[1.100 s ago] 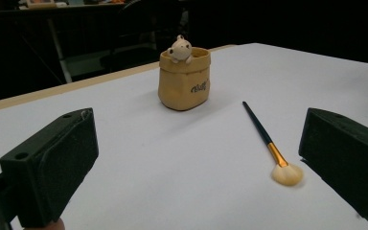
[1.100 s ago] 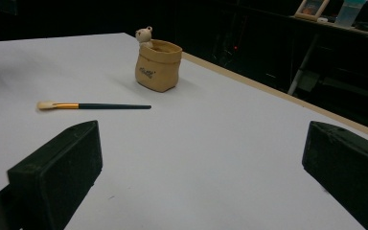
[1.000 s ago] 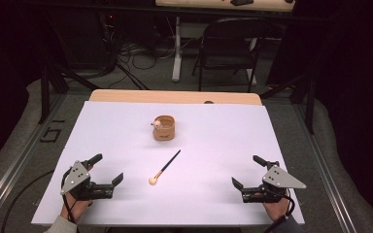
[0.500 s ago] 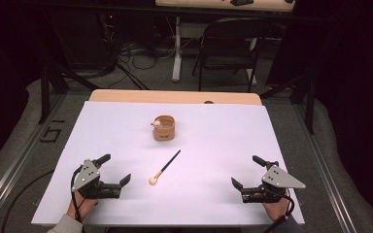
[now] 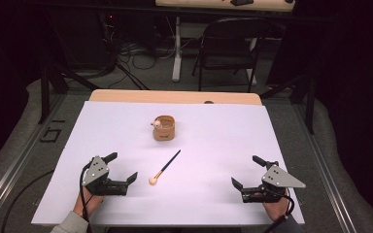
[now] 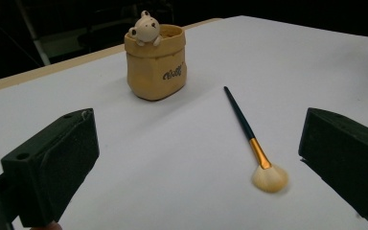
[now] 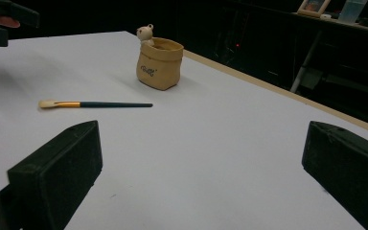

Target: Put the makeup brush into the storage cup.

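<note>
matt white table sheet (image 5: 213, 145) — soft-bristled brush (image 6: 251, 139), glossy dark handle — glazed ceramic-looking pot (image 6: 156, 62)

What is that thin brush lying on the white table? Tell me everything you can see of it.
The slim makeup-style brush has a dark, thin handle, a gold metal-looking band and a fluffy cream bristle head. It lies flat on the white table, loose and touched by nothing, its handle tip pointing toward the tan pouch-shaped cup with a little bear figure, its bristles toward the person. The open left gripper sits close beside the bristle end, apart from it.
</note>
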`<state>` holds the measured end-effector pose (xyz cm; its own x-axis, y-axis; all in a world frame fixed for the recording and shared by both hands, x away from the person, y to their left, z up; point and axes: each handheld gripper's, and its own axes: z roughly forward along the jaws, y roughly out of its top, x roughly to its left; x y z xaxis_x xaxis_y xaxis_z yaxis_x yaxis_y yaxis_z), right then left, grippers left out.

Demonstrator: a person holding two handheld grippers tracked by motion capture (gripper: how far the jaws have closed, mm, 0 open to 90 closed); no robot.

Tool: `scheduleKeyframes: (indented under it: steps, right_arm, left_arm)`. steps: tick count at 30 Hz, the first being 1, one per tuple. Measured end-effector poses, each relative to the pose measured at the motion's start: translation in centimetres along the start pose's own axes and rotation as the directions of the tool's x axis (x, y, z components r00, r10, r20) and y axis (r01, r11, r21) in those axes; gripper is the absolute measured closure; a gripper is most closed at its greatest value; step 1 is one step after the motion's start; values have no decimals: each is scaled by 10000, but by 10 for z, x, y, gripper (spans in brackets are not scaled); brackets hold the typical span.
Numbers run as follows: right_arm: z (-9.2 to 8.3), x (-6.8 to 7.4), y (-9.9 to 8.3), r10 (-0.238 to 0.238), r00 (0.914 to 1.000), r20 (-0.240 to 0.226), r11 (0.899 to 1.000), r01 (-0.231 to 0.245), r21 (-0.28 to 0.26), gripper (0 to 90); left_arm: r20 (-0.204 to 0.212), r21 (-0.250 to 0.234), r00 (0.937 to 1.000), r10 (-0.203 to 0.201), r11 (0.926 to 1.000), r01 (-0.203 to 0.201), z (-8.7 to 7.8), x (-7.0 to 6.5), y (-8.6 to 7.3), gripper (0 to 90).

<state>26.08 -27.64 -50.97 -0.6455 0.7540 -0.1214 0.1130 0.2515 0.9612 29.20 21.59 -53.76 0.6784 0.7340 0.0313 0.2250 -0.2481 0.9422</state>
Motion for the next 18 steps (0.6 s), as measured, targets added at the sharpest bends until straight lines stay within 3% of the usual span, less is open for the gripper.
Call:
scheduleKeyframes:
  steps: [10, 18]
  right_arm:
    - [0, -1, 0, 20, 10000, 11, 10000, -20, -37, 0]
    - [0, -1, 0, 95, 10000, 15, 10000, -95, -11, 0]
  left_arm:
    - [-28, 352, 9997, -246, 9991, 246, 10, -4, 8, 0]
    - [77, 620, 9998, -163, 9979, 158, 19, -8, 13, 0]
